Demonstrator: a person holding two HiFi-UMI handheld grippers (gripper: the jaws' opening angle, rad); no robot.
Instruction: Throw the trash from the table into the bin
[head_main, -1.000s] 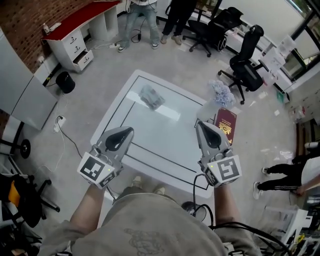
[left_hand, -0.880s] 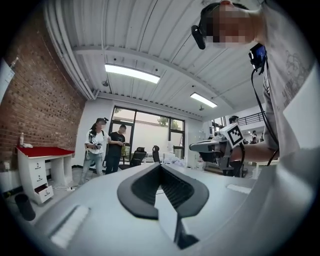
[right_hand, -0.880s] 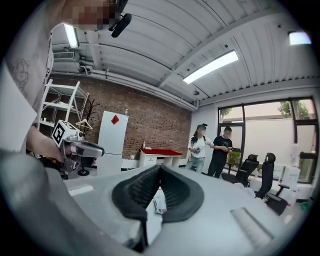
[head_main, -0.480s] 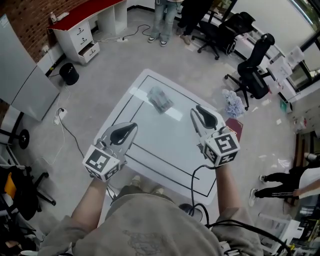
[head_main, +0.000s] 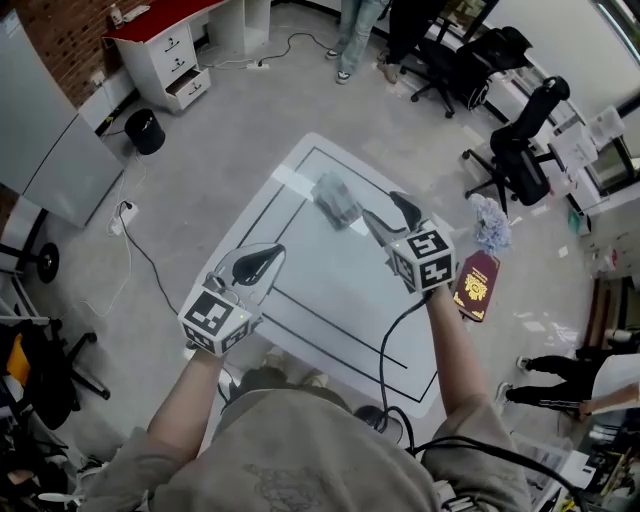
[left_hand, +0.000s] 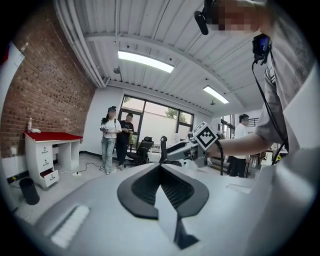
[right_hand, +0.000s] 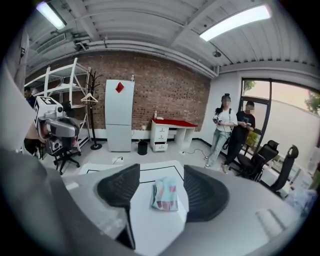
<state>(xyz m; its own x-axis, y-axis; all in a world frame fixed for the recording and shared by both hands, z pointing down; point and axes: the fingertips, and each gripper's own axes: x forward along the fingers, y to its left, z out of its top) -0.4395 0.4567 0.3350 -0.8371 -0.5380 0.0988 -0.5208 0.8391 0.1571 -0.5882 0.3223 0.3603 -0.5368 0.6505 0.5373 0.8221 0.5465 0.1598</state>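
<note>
The white table (head_main: 325, 295), marked with a thin black rectangle, carries a single thing: a crumpled pastel packet (head_main: 337, 200) near its far end (inside the black line). On the grey floor (head_main: 200, 190), beside the table's right side, lie a maroon booklet (head_main: 477, 285) and a crumpled pale bag (head_main: 490, 222).

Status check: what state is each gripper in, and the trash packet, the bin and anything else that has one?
right gripper: open, jaws have just been opening, nothing pressed between them.
left gripper: shut, empty.
trash packet: crumpled, lying on the table, just ahead of the right gripper's jaws, not gripped.
bin: upright on the floor.
red booklet: closed, lying beside the table.
</note>
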